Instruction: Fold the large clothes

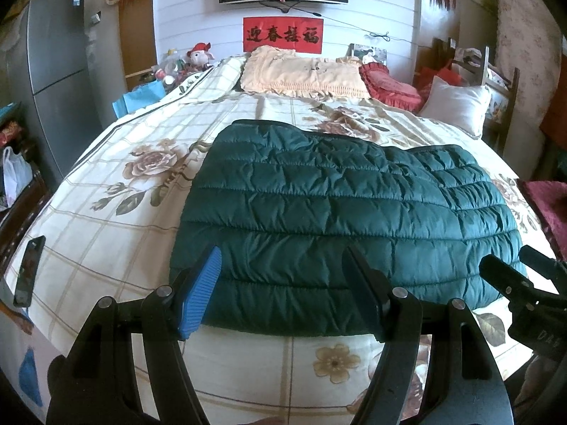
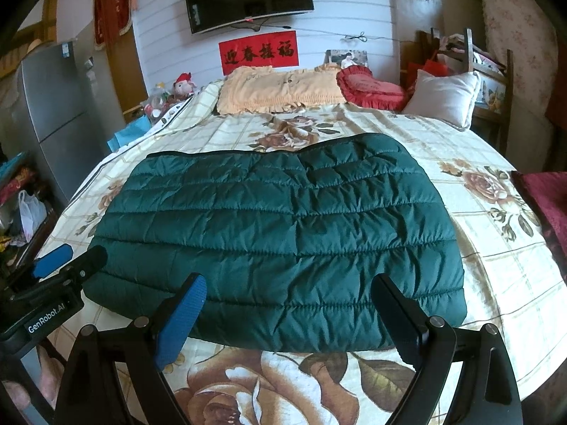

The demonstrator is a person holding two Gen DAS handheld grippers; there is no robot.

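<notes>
Dark green quilted jacket — folded flat on the bed

It lies as a broad, puffy rectangle on the floral bedspread, well short of the cream pillow at the head of the bed. Horizontal stitched channels cross it, the near edge is rounded, and the far edge — trimmed dark — steps unevenly.

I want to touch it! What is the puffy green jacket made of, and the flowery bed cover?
The dark green quilted puffer jacket looks like slick nylon, slightly shiny, with padded stitched rows. The cream floral bedspread looks like matte woven cotton, perhaps.
</notes>
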